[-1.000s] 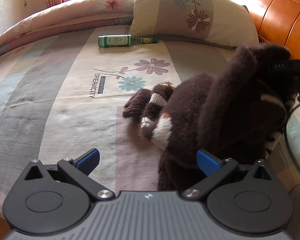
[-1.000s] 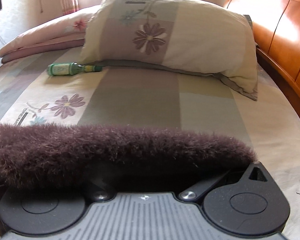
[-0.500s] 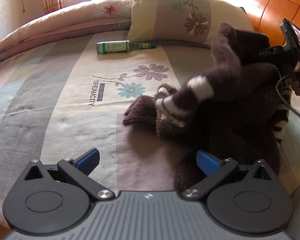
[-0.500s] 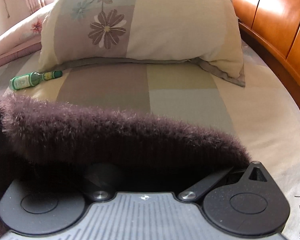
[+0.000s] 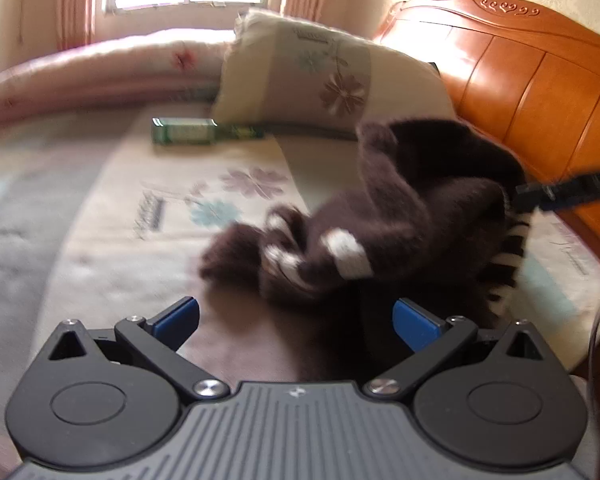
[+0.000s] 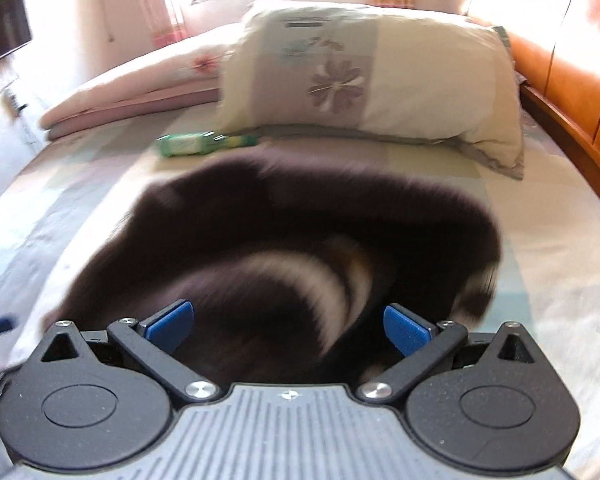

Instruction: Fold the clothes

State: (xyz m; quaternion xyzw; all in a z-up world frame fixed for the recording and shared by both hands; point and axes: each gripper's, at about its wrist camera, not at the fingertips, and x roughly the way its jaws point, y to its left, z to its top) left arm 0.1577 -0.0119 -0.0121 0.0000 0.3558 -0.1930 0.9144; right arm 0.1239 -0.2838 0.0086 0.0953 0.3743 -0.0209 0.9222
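The dark brown fuzzy sweater (image 5: 416,216), with white bands on its cuffs and hem, is lying bunched on the bed (image 5: 100,232), directly ahead of the left gripper (image 5: 296,316) and slightly to its right. The left gripper is hovering with its blue pads spread apart and gripping nothing, probably waiting to take an edge. In the right wrist view, the right gripper (image 6: 288,322) is also standing with its pads apart; the sweater is lying just beyond and below them, unclamped, apparently dropped there so it can be spread flat. Both views are motion-blurred, so sleeve positions are unclear. Farther ahead of both grippers, a green bottle (image 6: 192,144) is lying on its side against a floral pillow (image 6: 376,76), well apart from the garment.
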